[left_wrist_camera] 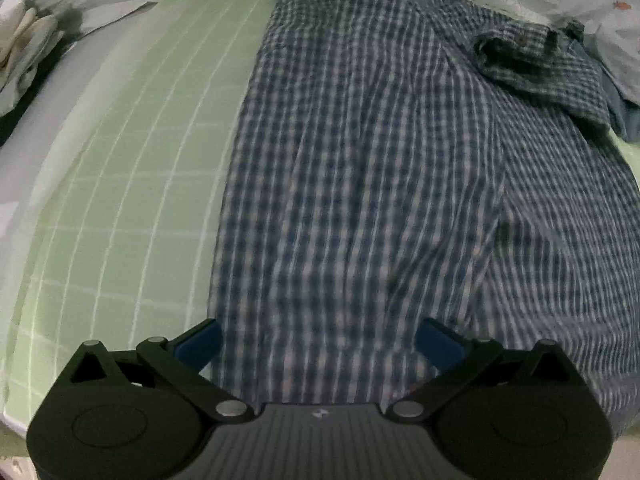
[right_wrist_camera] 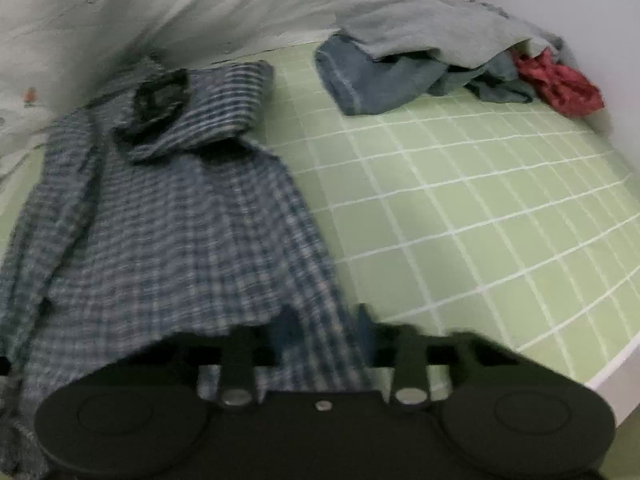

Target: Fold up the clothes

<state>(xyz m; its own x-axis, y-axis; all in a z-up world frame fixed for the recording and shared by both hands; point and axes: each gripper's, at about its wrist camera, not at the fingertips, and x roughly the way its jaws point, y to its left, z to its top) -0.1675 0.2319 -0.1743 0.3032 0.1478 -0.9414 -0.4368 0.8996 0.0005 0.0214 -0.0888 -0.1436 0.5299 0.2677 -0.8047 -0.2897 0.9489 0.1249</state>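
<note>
A blue-and-white checked shirt (left_wrist_camera: 360, 184) lies spread on the green gridded sheet (left_wrist_camera: 132, 184), its collar end far from me and a sleeve with a buttoned cuff (left_wrist_camera: 520, 52) folded across the upper right. My left gripper (left_wrist_camera: 318, 344) is open wide and low over the near hem, with cloth lying between its blue pads (left_wrist_camera: 200, 346). In the blurred right wrist view, the same shirt (right_wrist_camera: 168, 220) fills the left. My right gripper (right_wrist_camera: 326, 326) sits at its near right edge, its fingers part-way apart with checked cloth between them.
A heap of other clothes lies at the far right of the bed: blue denim (right_wrist_camera: 360, 80), a grey-green piece (right_wrist_camera: 432, 36) and a red one (right_wrist_camera: 560, 84). A pale printed quilt (right_wrist_camera: 160, 12) runs along the back. The bed's white edge (right_wrist_camera: 612, 380) is at the near right.
</note>
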